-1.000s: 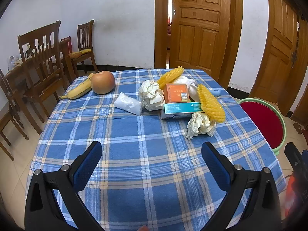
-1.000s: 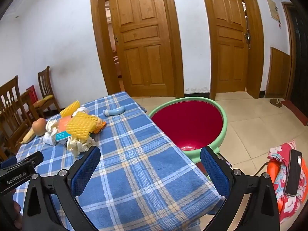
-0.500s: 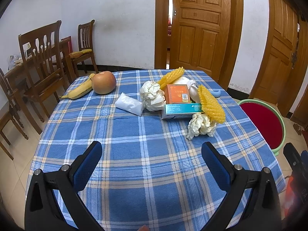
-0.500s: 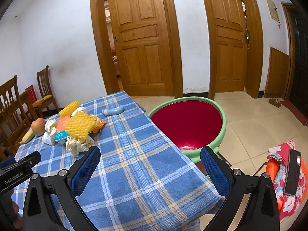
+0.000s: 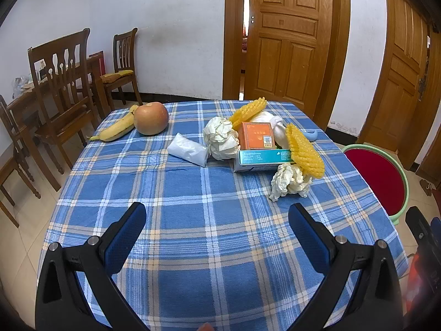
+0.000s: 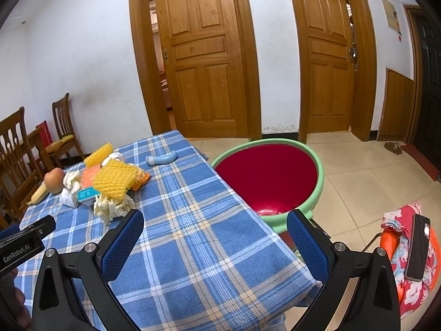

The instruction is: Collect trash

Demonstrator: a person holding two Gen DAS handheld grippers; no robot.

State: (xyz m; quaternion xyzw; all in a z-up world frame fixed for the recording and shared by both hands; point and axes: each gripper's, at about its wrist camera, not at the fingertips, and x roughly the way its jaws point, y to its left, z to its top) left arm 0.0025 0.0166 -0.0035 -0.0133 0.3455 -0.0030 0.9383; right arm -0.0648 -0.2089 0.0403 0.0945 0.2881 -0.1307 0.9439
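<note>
Two grippers, both w/ jaws apart, empty: left gripper [image 5: 217,226] faced crumpled paper [image 5: 289,180] ahead-right; right gripper [image 6: 215,231] faced red basin [image 6: 317,162], likely the trash drop.

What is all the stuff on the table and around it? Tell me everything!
table: 1, blue plaid cloth, centre
apple: 1, red-yellow, far left of table
banana: 1, yellow, touching the apple's left side
paper wads: 2, white, in the pile
foam nets: 2, yellow, in the pile
orange box: 1, middle of pile
teal box: 1, in front of orange box
white packet: 1, left of pile
blue tube: 1, far right of table
basin: 1, red inside, green rim, right of table
chairs: several, brown wood, left
doors: 2, wooden, back wall
phone: 1, dark, on flowery cloth, far right
left gripper: open, blue pads
right gripper: open, blue pads
</note>
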